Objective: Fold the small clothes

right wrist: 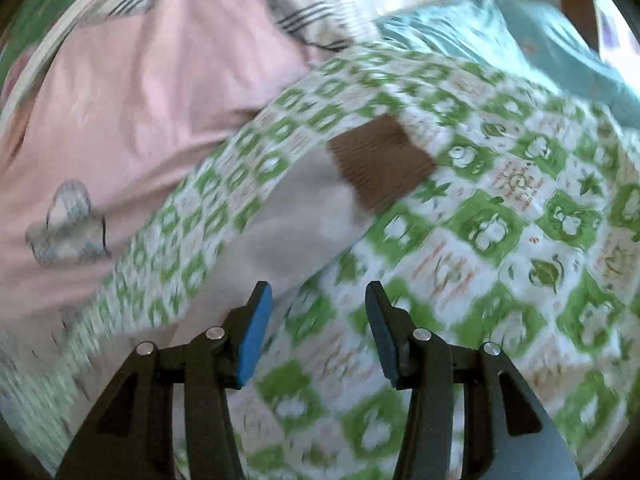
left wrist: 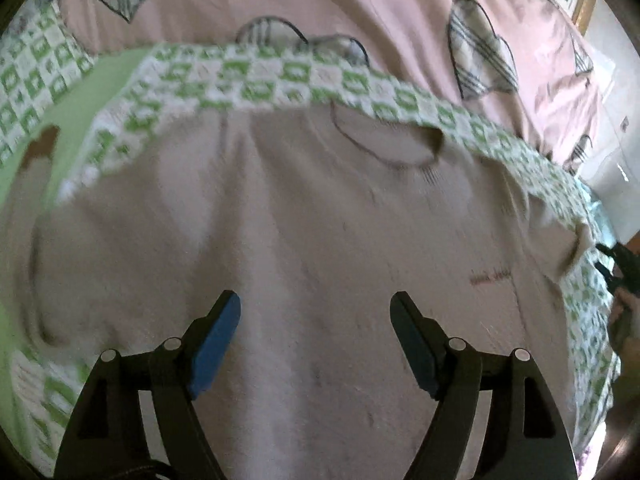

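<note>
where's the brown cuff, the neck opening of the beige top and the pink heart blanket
brown cuff (right wrist: pixel 382 162): right wrist view, middle of the ribbed band
neck opening (left wrist: pixel 386 140): left wrist view, inside the collar
pink heart blanket (left wrist: pixel 360 4): left wrist view, plain pink area

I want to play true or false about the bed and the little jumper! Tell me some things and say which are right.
1. The left tongs are open with nothing between them. True.
2. The pale beige knitted jumper lies on a plain blue sheet. False: it lies on a green-and-white checked cover.
3. The sleeve seen by the right camera ends in a brown ribbed cuff. True.
4. The right tongs are pinching that cuff. False: they are open and apart from it.
5. The pink blanket has grey checked hearts on it. True.
6. The jumper's neck hole is covered by the left tongs. False: it shows beyond them.
</note>
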